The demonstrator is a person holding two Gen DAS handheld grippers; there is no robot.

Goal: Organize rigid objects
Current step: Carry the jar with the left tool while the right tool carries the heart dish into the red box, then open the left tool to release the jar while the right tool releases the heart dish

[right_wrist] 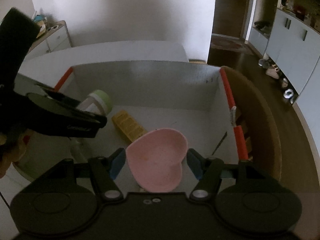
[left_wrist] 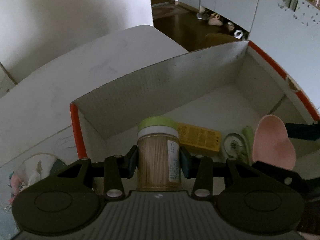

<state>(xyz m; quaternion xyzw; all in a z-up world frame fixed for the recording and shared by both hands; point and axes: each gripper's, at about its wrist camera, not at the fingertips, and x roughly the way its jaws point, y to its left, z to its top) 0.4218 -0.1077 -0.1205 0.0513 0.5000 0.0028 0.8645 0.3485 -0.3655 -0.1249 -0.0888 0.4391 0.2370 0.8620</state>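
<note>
Both tools hang over the open box (right_wrist: 152,80), so the placing step is in hand. The left tool (left_wrist: 159,158) grips the toothpick jar (left_wrist: 158,154); the right tool (right_wrist: 156,163) clasps the pink heart dish (right_wrist: 158,158), at the jar's 3 o'clock. Next, each needs lowering onto bare floor clear of the yellow packet (right_wrist: 129,126), then releasing.

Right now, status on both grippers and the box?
Left gripper shut on toothpick jar. Right gripper shut on pink heart dish. Both over open box; yellow packet already inside.
</note>
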